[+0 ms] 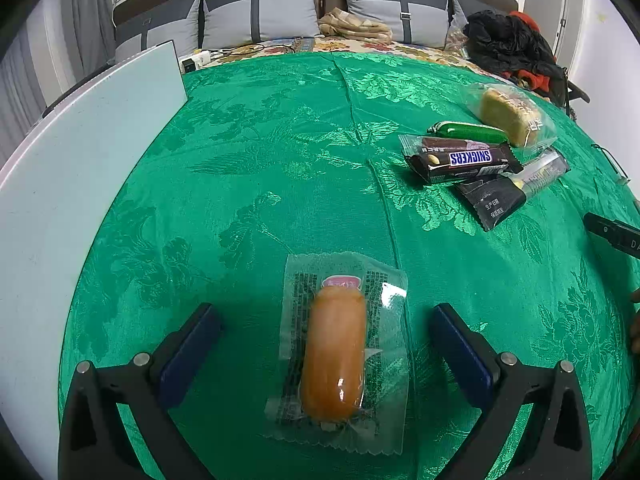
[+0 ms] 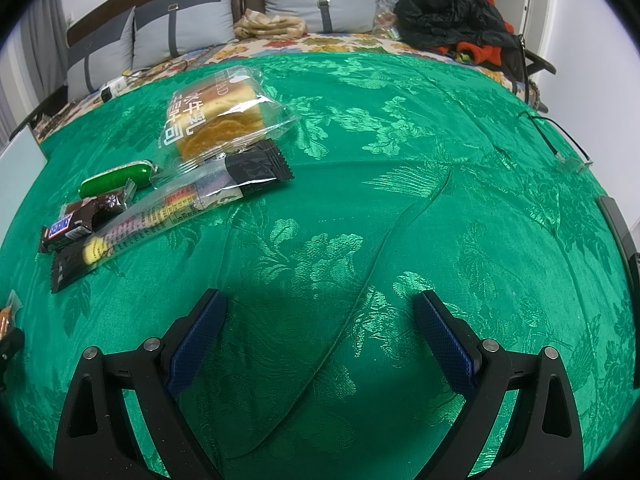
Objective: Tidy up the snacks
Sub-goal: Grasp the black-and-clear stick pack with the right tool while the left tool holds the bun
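Note:
My left gripper (image 1: 326, 320) is open, its jaws wide on either side of a wrapped orange sausage (image 1: 334, 354) that lies on the green cloth (image 1: 280, 160). A pile of snacks lies at the right: a Snickers bar (image 1: 466, 160), a green sausage (image 1: 470, 130), a wrapped bread slice (image 1: 508, 118) and a black-and-clear packet (image 1: 516, 186). My right gripper (image 2: 320, 312) is open and empty over bare green cloth (image 2: 400, 140). In the right wrist view the pile is at the left: bread (image 2: 218, 114), green sausage (image 2: 116, 178), Snickers (image 2: 66, 230), long clear packet (image 2: 160, 212).
A white board (image 1: 80, 152) lies along the left edge of the cloth. Behind are grey pillows (image 1: 260, 12), a folded beige cloth (image 1: 356, 24) and dark clothes (image 1: 508, 44). A cable (image 2: 560, 136) lies on the cloth at the far right.

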Demonstrator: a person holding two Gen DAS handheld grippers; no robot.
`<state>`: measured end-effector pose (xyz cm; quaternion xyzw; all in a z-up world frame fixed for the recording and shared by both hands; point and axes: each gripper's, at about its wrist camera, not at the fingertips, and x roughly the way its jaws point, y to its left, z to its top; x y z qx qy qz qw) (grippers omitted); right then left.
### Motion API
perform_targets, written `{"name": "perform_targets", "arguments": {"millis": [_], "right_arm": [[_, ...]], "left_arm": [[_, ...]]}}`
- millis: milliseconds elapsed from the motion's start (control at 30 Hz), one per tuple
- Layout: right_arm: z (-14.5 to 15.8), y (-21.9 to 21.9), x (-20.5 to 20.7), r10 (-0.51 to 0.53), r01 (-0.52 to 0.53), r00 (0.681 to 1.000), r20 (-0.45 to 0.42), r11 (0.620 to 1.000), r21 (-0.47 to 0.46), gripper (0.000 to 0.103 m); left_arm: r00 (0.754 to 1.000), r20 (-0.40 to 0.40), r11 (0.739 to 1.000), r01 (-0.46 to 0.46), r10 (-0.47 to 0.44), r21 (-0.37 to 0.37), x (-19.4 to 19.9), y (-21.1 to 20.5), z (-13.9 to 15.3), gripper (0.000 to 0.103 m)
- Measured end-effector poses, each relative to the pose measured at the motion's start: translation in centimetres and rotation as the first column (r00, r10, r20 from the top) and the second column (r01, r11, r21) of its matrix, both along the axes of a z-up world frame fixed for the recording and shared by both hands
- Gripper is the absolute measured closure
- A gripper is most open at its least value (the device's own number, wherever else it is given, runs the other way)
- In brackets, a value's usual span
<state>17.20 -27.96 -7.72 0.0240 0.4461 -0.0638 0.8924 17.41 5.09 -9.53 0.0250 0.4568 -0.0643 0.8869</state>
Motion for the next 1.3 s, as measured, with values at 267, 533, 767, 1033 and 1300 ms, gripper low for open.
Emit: {"name": "perform_targets", "arguments": {"millis": [267,533,767,1033,1300], "right_arm": [[0.0,0.0,-0.1,0.0,0.0,1.0,0.0,1.0,0.0,0.006],[1.7,-0.7,1.7,-0.063,0.076,0.996,-0.067,0.973,0.217,0.007],[1.9,3.7,7.5,-0.162,0.206,0.974,-0.161,0.927,0.313,0.008],[0.5,7.7,7.9,-0.005,0.004,0.993,-0.116,1.0,-0.012,0.007],[1.0,3.2,1.3,0.223,-0.226,0.967,-0.12,0.974,-0.006,0.007]], "left_arm": [[1.0,0.0,1.0,0.0,0.0,0.0,0.0,0.0,0.0,0.0],[1.0,0.0,1.0,0.0,0.0,0.0,0.0,0.0,0.0,0.0],[1.0,0.001,1.0,0.0,0.0,0.0,0.0,0.0,0.0,0.0],[1.0,0.0,1.0,0.0,0.0,0.0,0.0,0.0,-0.1,0.0],[1.0,0.001,1.0,0.0,0.0,0.0,0.0,0.0,0.0,0.0]]}}
